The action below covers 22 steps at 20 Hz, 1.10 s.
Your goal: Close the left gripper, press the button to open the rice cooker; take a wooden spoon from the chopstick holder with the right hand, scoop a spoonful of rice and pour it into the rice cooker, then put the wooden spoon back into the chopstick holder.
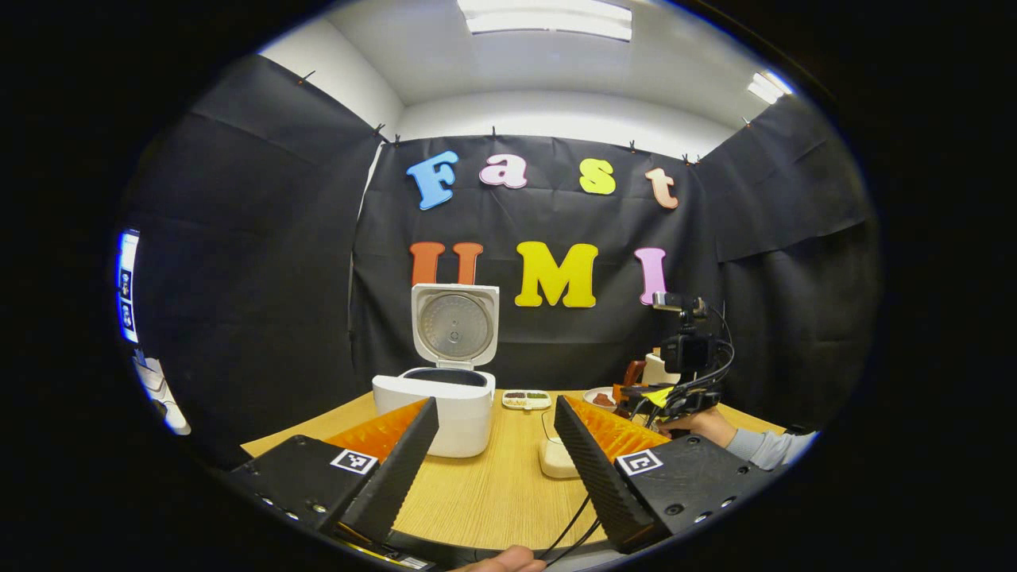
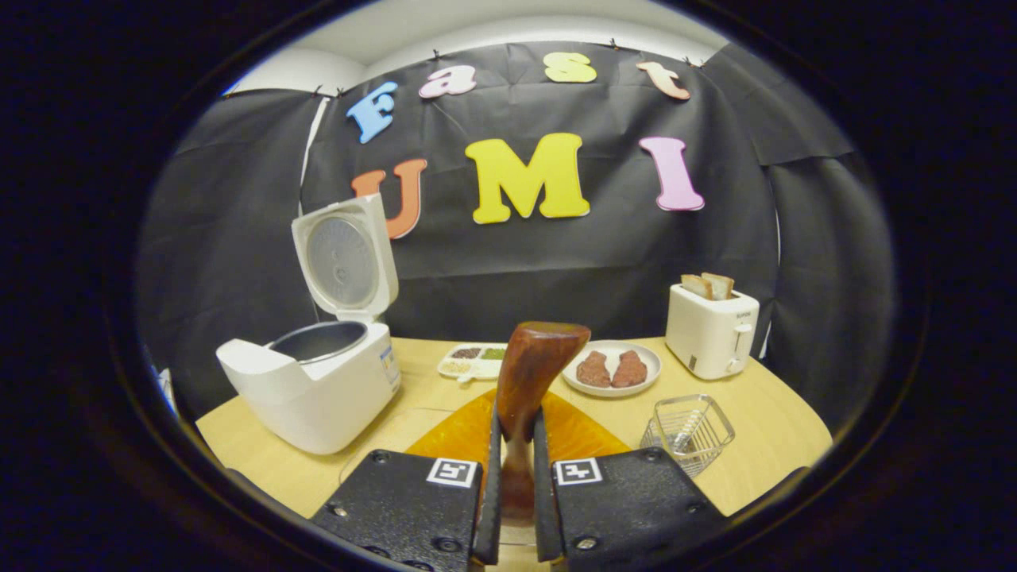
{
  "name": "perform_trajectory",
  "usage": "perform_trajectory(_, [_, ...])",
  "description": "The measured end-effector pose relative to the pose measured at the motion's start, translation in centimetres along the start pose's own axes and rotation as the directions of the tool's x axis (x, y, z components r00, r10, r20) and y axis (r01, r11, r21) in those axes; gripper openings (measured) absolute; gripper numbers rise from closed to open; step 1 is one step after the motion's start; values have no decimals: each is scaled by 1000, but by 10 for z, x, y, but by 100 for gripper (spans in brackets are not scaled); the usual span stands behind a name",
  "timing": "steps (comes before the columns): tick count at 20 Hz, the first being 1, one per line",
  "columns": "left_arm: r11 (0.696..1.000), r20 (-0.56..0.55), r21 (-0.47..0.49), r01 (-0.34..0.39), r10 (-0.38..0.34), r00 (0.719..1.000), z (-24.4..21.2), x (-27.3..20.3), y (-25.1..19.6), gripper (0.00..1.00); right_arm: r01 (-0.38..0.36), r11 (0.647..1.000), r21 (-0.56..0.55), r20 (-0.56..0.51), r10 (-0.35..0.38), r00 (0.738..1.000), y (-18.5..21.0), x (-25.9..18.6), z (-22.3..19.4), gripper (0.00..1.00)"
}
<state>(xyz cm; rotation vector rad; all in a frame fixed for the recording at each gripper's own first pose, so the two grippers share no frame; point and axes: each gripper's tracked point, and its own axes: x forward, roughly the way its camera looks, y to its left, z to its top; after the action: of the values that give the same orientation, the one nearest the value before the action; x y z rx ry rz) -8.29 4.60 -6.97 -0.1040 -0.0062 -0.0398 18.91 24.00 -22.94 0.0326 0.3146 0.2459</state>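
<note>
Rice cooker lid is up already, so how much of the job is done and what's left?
Done: the rice cooker stands open, lid raised. In hand: the right hand-held gripper is shut on the wooden spoon, bowl end up; whether it carries rice cannot be told. The left hand-held gripper is open. Left: pour rice into the pot, then return the spoon to the wire chopstick holder.

Black cloth walls enclose a wooden table beneath a white ceiling with lit panels.
</note>
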Motion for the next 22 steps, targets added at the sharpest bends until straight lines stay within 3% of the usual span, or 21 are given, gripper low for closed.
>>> perform_trajectory(3, [998, -17, 4, -67, 67, 998, -4, 2, 17, 94, 56, 998, -22, -7, -56, 998, -13, 8, -17, 23])
perform_trajectory(5, [998, -22, 25, -55, 55, 998, -6, 5, 8, 94, 63, 998, 0, -6, -63, 998, -15, 8, -23, 23])
perform_trajectory(6, [999, -25, 31, -33, 34, 999, -7, 4, 1, 94, 34, 998, 52, -53, -31, 998, -11, 11, -36, 23])
perform_trajectory(7, [999, -27, 34, -19, 20, 999, -7, 3, -4, 94, -30, 985, 168, -110, 49, 993, -1, 12, -49, 23])
perform_trajectory(9, [999, -25, 39, -8, 9, 1000, -6, 0, -5, 94, -109, 928, 357, -159, 176, 972, 21, 12, -51, 23])
perform_trajectory(15, [1000, -34, 0, -23, 23, 999, -7, 3, 5, 94, -86, 906, 415, -199, 183, 963, 21, 17, -53, 20])
perform_trajectory(22, [999, -42, -10, -53, 53, 998, -9, 1, 15, 94, -110, 799, 591, -163, 251, 954, 25, 16, -49, 15])
